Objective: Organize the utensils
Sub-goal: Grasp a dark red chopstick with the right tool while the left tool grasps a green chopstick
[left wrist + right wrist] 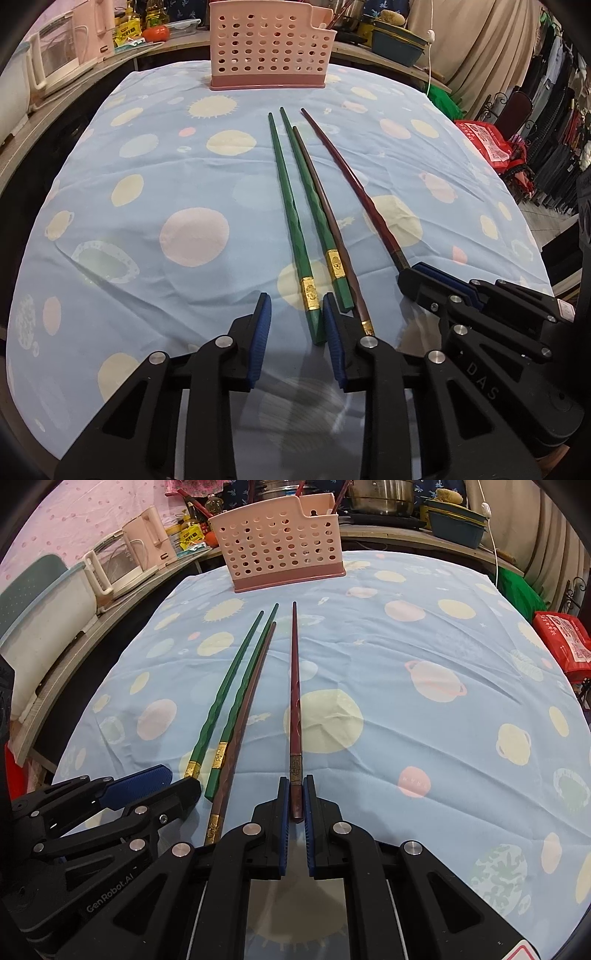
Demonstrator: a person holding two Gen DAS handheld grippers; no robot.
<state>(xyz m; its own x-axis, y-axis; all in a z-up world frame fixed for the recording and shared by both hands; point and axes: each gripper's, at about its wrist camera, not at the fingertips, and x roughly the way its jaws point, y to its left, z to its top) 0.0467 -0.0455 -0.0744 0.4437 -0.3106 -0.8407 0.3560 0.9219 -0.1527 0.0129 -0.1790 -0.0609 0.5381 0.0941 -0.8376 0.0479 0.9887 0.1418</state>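
the right gripper (294, 805) is pinching the thick end of the red chopstick (294, 686), its long axis running straight away toward the pink perforated holder (280, 546) at the far edge of the blue planet-print cloth (424, 709). the left gripper (297, 325) is standing narrowly parted, its pads straddling the gold-banded butt of 1 green chopstick (286, 192) without clearly pressing it. beside it are lying a 2nd green chopstick (306, 184) and a brown chopstick (321, 206), all 4 tapering toward the holder. the arms are reading "das" and "genrobot.ai".
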